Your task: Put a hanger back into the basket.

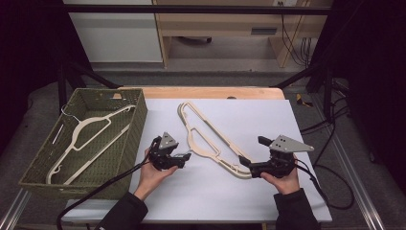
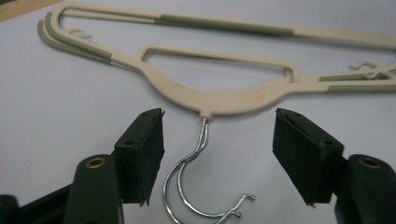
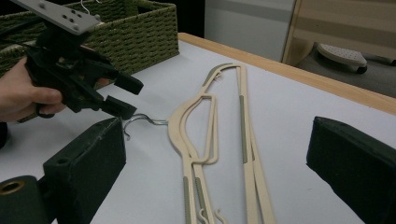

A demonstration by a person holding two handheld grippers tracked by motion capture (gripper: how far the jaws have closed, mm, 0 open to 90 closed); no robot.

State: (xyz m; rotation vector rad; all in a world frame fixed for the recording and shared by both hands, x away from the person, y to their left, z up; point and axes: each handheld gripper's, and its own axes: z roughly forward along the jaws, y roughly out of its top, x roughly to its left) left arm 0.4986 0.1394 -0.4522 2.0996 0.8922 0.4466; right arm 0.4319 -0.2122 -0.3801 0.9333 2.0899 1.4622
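Observation:
Two cream hangers (image 1: pixel 206 139) with green grip strips lie stacked on the white table top, their ends pointing far left and near right. Their two wire hooks (image 2: pixel 196 186) point toward my left gripper (image 1: pixel 186 156). In the left gripper view the left gripper (image 2: pixel 217 135) is open, one jaw on each side of the hooks, and neither pad touches the wire. My right gripper (image 1: pixel 245 166) is open by the hangers' near right end. In the right gripper view its jaws (image 3: pixel 217 140) stand wide apart, with the hangers (image 3: pixel 196 140) beyond them and the left gripper (image 3: pixel 122 95) at the hooks (image 3: pixel 144 119).
A green wicker basket (image 1: pixel 139 120) stands at the table's left and holds another cream hanger (image 1: pixel 86 134). Black cables trail from both grippers off the near edge. A wooden table edge (image 1: pixel 206 92) runs along the back, with black frame bars beyond.

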